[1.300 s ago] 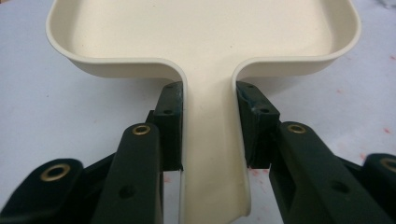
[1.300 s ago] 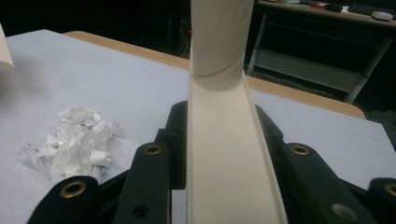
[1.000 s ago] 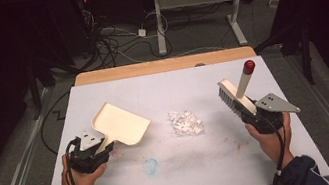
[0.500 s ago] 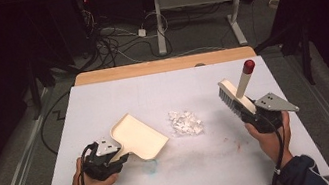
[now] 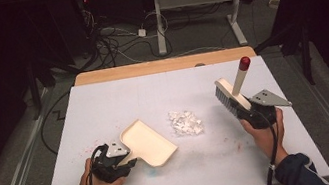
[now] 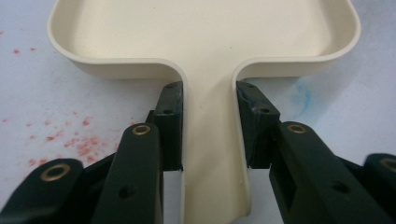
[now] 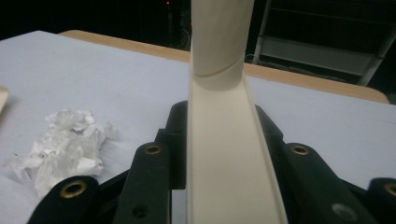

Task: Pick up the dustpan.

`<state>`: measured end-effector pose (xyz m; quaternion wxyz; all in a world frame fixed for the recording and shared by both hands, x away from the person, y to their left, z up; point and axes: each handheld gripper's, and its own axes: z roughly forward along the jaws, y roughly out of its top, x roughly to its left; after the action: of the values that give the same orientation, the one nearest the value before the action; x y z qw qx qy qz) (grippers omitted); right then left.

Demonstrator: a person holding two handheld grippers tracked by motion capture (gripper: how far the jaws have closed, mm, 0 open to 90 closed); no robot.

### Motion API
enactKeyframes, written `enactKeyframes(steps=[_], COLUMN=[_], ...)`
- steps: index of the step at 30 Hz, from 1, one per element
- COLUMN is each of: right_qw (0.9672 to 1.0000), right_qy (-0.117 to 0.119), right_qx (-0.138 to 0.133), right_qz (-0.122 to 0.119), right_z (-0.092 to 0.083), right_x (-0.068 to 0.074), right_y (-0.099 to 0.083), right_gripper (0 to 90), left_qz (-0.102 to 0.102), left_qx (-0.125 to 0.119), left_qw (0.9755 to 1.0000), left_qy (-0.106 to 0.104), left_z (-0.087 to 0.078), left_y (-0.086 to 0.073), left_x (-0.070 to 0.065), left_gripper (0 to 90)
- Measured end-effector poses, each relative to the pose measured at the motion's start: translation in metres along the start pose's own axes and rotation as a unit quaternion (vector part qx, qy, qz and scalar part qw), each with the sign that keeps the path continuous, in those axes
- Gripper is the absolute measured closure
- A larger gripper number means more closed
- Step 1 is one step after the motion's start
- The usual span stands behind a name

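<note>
A cream dustpan (image 5: 146, 143) lies flat on the white table, its mouth pointing toward a small pile of crumpled white paper scraps (image 5: 185, 122) just right of it. My left gripper (image 5: 122, 158) is shut on the dustpan's handle (image 6: 210, 140), black jaws pressed to both sides. A cream brush (image 5: 230, 97) with dark bristles and a red-tipped handle is held tilted above the table at the right. My right gripper (image 5: 252, 112) is shut on the brush handle (image 7: 224, 140). The paper scraps (image 7: 65, 142) lie to the left in the right gripper view.
The white table top (image 5: 118, 100) carries red speckles (image 6: 70, 140) and a faint blue smudge (image 6: 303, 95) near the dustpan. A wooden strip (image 5: 163, 65) runs along the far edge. Cables and desk legs stand on the dark floor beyond.
My left gripper carried the dustpan rightward and toward the person, bringing its mouth close to the paper pile. The right gripper and brush stayed still.
</note>
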<state>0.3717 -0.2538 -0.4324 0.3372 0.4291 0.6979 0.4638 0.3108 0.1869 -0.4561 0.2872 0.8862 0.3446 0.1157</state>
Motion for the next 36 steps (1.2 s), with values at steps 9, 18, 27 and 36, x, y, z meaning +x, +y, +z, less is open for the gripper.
enactKeyframes(steps=[9,18,27,36], right_qw=[0.9994,0.9987,0.9987,0.9984], right_qy=[0.018,0.024,0.023,0.019], right_qx=[0.001,0.006,0.015,0.029], right_qz=[0.030,0.044,0.043,0.046], right_z=[0.016,0.028,0.048,0.070], right_x=[0.002,0.002,0.007,0.013], right_y=[0.003,0.005,0.007,0.007], right_gripper=[67.7,67.7,67.7,67.7], left_qz=[0.002,0.001,0.000,0.000], left_qx=[0.009,0.009,0.009,0.009], left_qw=[0.9999,0.9999,0.9997,0.9997], left_qy=[-0.007,-0.014,-0.021,-0.023], left_z=[0.006,0.010,0.012,0.012], left_y=[0.001,0.002,0.004,0.005], left_x=[-0.002,0.000,0.002,0.002], left_gripper=[63.6,63.6,63.6,63.5])
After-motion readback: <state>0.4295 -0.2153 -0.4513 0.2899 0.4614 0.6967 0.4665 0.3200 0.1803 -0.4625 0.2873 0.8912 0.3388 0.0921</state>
